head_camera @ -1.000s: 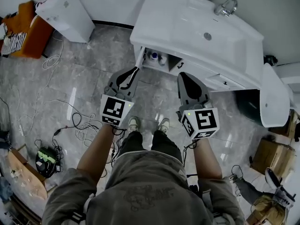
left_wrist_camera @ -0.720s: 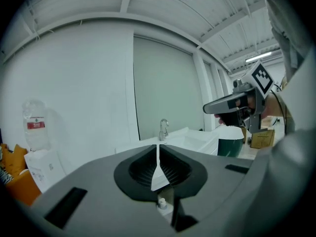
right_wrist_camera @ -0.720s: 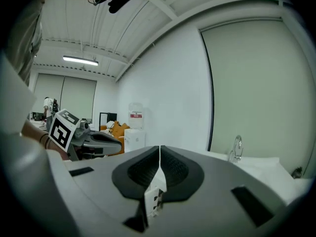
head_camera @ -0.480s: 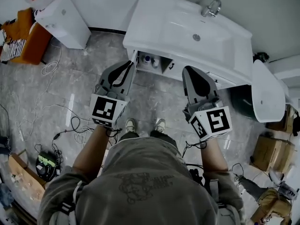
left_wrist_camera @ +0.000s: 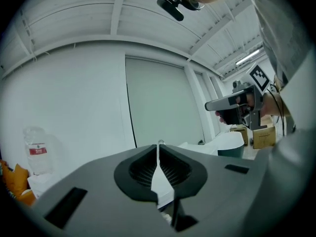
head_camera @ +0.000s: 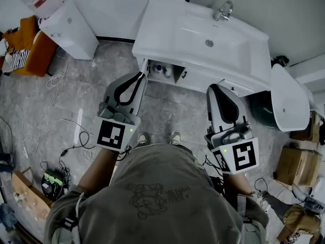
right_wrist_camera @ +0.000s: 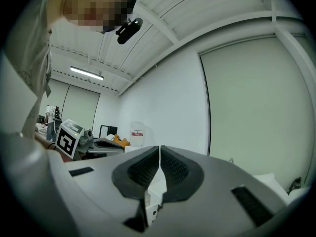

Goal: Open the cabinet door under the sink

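Note:
In the head view a white sink vanity [head_camera: 203, 34] with a chrome tap [head_camera: 223, 10] stands against the wall. Below its left end the cabinet door [head_camera: 144, 67] is swung out edge-on, and the opening [head_camera: 170, 73] shows small bottles [head_camera: 159, 68] inside. My left gripper [head_camera: 141, 76] is held level in front of the door's edge, apart from it. It is shut with nothing in it [left_wrist_camera: 158, 144]. My right gripper [head_camera: 215, 88] hangs before the vanity's right part, also shut and empty [right_wrist_camera: 159, 147].
A small white cabinet [head_camera: 71, 24] and an orange cushion [head_camera: 28, 44] sit at the left, with cables [head_camera: 56, 65] across the grey floor. A white toilet lid [head_camera: 287, 98], a dark bin [head_camera: 261, 108] and cardboard boxes [head_camera: 294, 164] are at the right.
Both grippers have risen toward the camera and drawn back from the vanity. The left tip has left the door's edge. Both stay shut.

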